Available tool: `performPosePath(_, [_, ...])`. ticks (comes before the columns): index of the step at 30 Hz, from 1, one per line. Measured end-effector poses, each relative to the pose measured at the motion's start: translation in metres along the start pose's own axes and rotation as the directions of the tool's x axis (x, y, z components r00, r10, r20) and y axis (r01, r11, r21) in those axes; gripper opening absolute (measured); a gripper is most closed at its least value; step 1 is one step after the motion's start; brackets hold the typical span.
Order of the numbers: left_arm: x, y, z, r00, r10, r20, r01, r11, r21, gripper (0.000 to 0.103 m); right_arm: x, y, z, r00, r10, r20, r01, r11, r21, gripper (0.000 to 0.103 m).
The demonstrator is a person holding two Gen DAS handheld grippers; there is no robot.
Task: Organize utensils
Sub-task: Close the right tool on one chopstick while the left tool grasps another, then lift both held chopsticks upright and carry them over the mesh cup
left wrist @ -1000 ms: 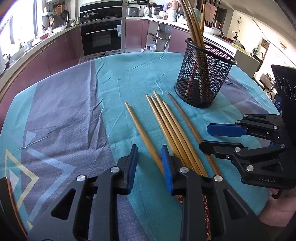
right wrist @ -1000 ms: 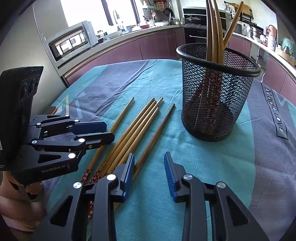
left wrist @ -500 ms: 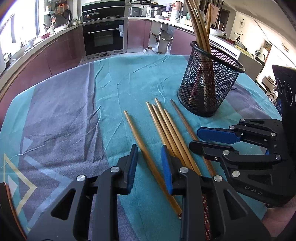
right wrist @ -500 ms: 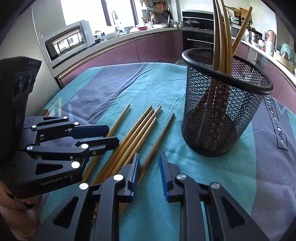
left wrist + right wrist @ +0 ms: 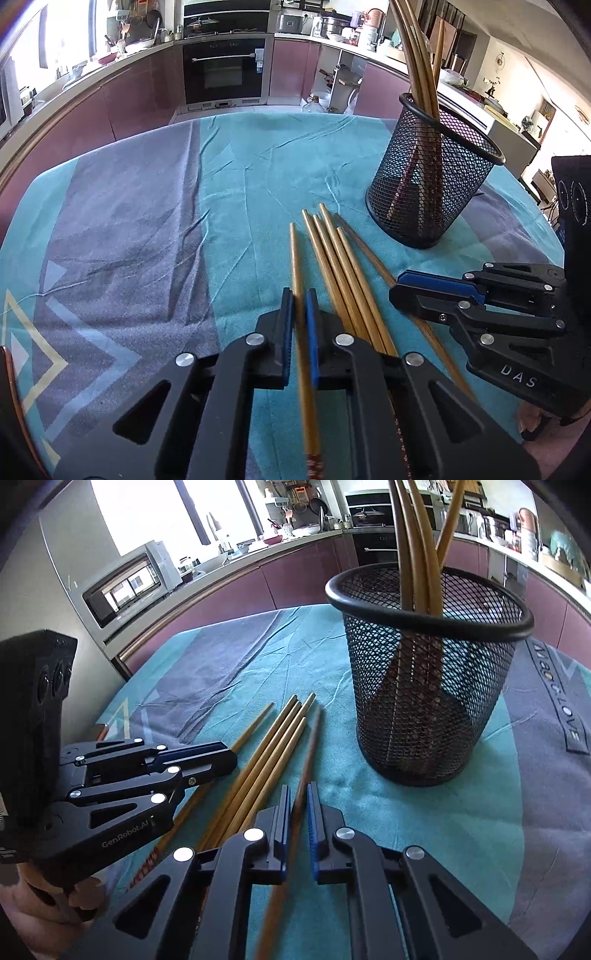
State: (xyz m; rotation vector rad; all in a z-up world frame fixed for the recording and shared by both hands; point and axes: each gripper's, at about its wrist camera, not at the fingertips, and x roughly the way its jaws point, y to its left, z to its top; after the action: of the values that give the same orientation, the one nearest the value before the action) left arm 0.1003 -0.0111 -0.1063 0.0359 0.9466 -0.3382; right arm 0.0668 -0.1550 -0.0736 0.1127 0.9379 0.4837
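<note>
My left gripper [image 5: 298, 300] is shut on the leftmost light wooden chopstick [image 5: 294, 258], which runs straight out between its blue pads. In the right wrist view my right gripper [image 5: 298, 794] is shut on the darker rightmost chopstick [image 5: 311, 746]. Between those two, several loose chopsticks [image 5: 334, 258] lie side by side on the cloth. The black mesh basket [image 5: 424, 192] stands upright beyond them with a few chopsticks in it. Each gripper shows in the other's view: the right gripper [image 5: 397, 290] and the left gripper [image 5: 231, 757].
A teal and grey tablecloth [image 5: 155, 229] covers the round table. Its far edge curves in front of purple kitchen cabinets and an oven [image 5: 223, 70]. A microwave [image 5: 129, 583] sits on the counter at left. A hand [image 5: 44, 897] grips the left handle.
Both grippers have closed from open onto a chopstick each. The leftmost chopstick has swung into line with my left gripper, and its near end is now blurred.
</note>
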Motion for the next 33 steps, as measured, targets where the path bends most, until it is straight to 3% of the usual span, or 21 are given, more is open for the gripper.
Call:
performPosePath(13, [-0.002, -0.003, -0.004, 1.000, 0.021, -0.006, -0.021, 1.000, 0.024, 0.011, 0.000, 0.014, -0.003, 0.996, -0.088, -0.007, 0.086, 0.990, -0.115, 0.007])
performPosePath(16, [-0.002, -0.004, -0.004, 1.000, 0.028, -0.004, -0.028, 1.000, 0.011, 0.007, -0.001, 0.010, -0.003, 0.997, -0.072, -0.007, 0.071, 0.993, -0.094, 0.006])
performPosePath(33, [-0.033, 0.000, -0.006, 0.998, -0.019, 0.053, 0.020, 1.000, -0.020, 0.007, -0.042, 0.006, -0.004, 0.994, 0.076, 0.077, -0.071, 0.995, -0.064, 0.005])
